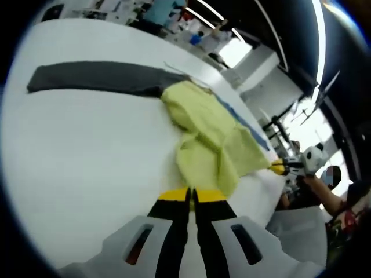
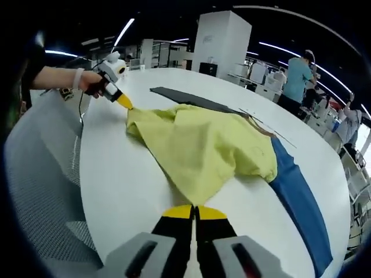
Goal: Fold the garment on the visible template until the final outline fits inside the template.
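No writing can be read. The yellow garment (image 2: 206, 145) lies crumpled on the white table (image 2: 127, 191), partly over a blue strip (image 2: 298, 197) and near a grey strip (image 1: 98, 78). Both grippers (image 1: 191, 197) (image 2: 194, 212) have jaws together, each at a garment edge; whether they pinch cloth I cannot tell.

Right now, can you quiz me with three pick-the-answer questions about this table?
1. Where does the blue strip lie? A on the white table; B on a chair; C on the floor.
2. What colour is the garment? A red; B yellow; C black.
3. How do the right gripper's jaws stand? A wide apart; B close together; C one missing.
Answers: 1 A, it runs out from under the garment across the tabletop. 2 B, the cloth is pale yellow. 3 B, their yellow tips nearly touch at the garment's edge.
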A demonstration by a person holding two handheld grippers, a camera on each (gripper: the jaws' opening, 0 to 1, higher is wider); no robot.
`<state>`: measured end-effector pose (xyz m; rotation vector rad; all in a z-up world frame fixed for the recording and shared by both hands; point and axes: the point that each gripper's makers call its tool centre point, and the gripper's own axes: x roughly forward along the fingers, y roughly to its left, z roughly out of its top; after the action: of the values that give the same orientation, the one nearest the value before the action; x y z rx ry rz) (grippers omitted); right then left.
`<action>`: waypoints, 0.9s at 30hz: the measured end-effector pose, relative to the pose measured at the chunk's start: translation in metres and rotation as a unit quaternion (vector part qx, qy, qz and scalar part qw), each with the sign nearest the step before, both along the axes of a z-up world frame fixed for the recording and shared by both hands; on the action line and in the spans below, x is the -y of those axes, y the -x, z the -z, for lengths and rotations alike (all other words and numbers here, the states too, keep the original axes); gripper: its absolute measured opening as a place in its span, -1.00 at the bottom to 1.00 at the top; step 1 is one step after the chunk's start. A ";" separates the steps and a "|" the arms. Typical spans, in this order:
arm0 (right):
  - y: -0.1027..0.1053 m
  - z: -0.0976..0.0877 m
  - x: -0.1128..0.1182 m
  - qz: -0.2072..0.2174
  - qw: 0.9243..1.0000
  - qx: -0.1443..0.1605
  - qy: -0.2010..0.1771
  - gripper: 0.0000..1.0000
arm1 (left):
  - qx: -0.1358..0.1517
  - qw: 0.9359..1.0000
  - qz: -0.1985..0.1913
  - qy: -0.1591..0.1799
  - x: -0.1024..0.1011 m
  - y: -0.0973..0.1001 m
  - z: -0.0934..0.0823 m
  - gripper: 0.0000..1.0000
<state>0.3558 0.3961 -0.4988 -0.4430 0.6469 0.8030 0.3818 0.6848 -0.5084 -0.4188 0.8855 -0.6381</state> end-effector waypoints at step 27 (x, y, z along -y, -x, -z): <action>0.067 0.019 0.046 -0.054 0.992 -0.079 0.081 -1.00 | -0.048 0.997 0.054 -0.017 0.000 0.046 0.007 -1.00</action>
<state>0.2886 0.3497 -0.5175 -0.5705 0.8445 0.8986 0.3359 0.6846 -0.5150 -0.3749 1.0139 -0.7053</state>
